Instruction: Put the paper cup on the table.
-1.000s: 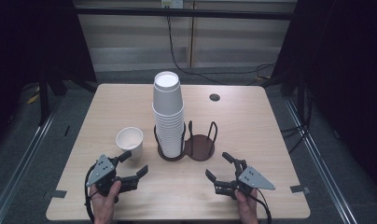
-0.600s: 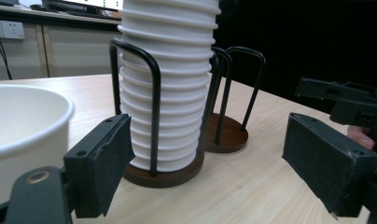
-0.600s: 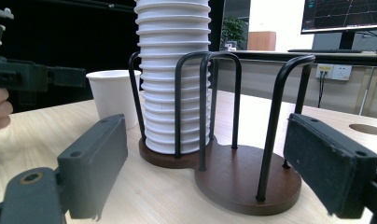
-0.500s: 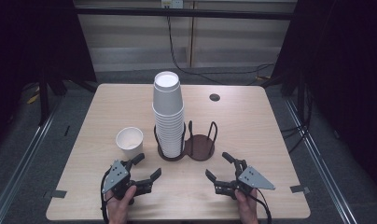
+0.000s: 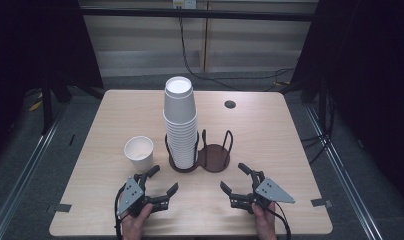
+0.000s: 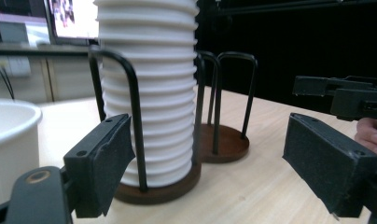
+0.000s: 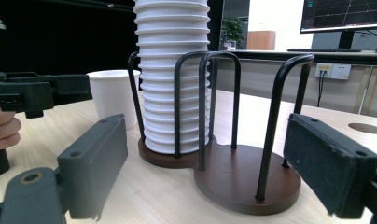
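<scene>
A tall stack of white paper cups (image 5: 180, 120) stands in the left ring of a dark wooden two-ring holder (image 5: 213, 157) with black wire hoops; the right ring is empty. A single white cup (image 5: 139, 152) stands upright left of the holder. My left gripper (image 5: 164, 179) rests open near the front edge, just in front of the stack and the single cup. My right gripper (image 5: 232, 177) is open in front of the empty ring. In the left gripper view the stack (image 6: 149, 93) rises between open jaws. In the right gripper view the holder (image 7: 247, 179) lies between open jaws.
The light wooden table (image 5: 290, 150) has a round cable hole (image 5: 230, 104) at the back right. Tape marks sit at its front corners. Dark floor and black frames surround the table. Bare tabletop lies on either side of the holder.
My left gripper has moved right, toward the middle of the table and closer to the holder. The right gripper, the cups and the holder have stayed put.
</scene>
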{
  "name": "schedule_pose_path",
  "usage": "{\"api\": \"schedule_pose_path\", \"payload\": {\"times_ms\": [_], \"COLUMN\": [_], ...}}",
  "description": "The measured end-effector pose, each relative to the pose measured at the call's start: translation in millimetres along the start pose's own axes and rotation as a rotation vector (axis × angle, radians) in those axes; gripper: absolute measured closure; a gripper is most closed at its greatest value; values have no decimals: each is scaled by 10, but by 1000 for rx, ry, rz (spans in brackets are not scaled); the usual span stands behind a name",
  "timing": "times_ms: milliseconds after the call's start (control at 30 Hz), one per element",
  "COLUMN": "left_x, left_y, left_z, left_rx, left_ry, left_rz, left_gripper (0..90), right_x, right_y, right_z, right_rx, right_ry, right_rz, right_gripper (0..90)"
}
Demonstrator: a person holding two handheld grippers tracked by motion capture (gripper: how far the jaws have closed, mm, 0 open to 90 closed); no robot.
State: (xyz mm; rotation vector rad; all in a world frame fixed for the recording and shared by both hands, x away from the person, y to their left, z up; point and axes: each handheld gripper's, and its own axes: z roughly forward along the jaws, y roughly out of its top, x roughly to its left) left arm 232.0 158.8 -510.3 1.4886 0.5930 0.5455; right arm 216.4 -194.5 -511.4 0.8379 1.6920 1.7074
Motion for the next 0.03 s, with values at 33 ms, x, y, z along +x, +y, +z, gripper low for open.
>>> {"api": "schedule_pose_path", "payload": {"times_ms": [33], "left_x": [-6], "left_y": [0], "left_z": [3], "left_rx": [-1], "left_ry": [-6], "left_rz": [15], "left_gripper": [155], "right_x": [1], "right_y": [1], "right_z": [1], "right_rx": [2], "right_ry": [-6], "right_rz": [4], "right_gripper": [134]}}
